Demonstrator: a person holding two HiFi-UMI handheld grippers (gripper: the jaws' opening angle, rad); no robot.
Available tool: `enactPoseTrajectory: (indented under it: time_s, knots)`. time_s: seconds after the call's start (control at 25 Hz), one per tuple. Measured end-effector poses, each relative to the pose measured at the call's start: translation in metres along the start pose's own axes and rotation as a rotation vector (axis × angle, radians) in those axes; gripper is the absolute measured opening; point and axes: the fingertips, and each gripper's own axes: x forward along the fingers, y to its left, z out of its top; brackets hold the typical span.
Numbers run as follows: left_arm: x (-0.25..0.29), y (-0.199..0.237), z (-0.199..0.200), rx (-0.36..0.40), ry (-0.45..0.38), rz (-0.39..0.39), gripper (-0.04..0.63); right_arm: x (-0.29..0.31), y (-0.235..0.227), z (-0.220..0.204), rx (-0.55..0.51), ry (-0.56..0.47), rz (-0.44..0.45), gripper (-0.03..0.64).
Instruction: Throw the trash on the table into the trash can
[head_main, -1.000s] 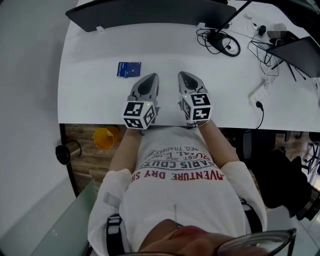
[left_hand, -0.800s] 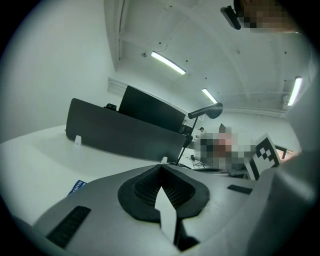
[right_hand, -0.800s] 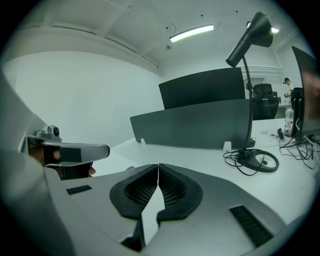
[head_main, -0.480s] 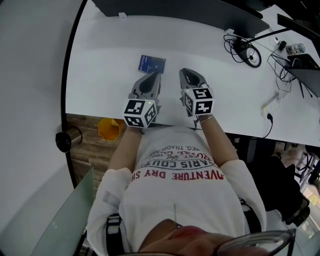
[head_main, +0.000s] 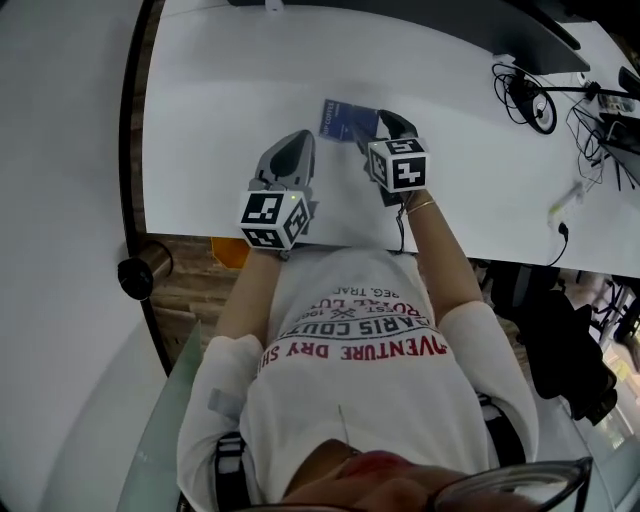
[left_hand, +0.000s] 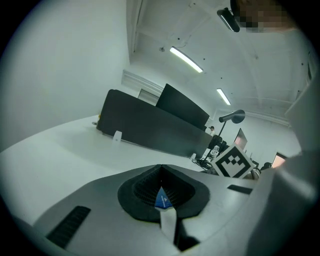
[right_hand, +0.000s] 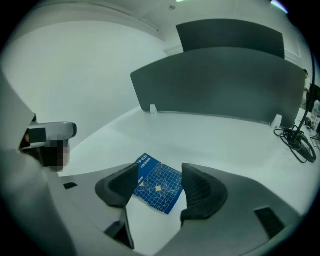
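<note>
**Blue packet (head_main: 345, 120) flanked by opened right gripper (head_main: 378, 125)**

The packet is seen lying flat on the white table (head_main: 230, 80), between the right gripper's jaws, which have just been opened and are not pressed on it. The left gripper (head_main: 295, 142) is seen clenched shut nearby, with nothing gripped.

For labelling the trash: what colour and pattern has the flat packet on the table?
Blue packet with a white diamond grid, clearest in the right gripper view.
</note>
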Motion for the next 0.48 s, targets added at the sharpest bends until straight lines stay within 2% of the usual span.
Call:
enactPoseTrajectory:
  time_s: [0.24,0.48]
  knots:
    - [0.009,0.031,-0.024,-0.010,0.088,-0.029,0.023,0.041,-0.010,-0.022,-0.015,0.149,-0.093,0.291]
    - [0.022,0.037,-0.035,-0.027,0.112,-0.050,0.023,0.050,-0.016,-0.022,-0.024,0.150,-0.160,0.293]
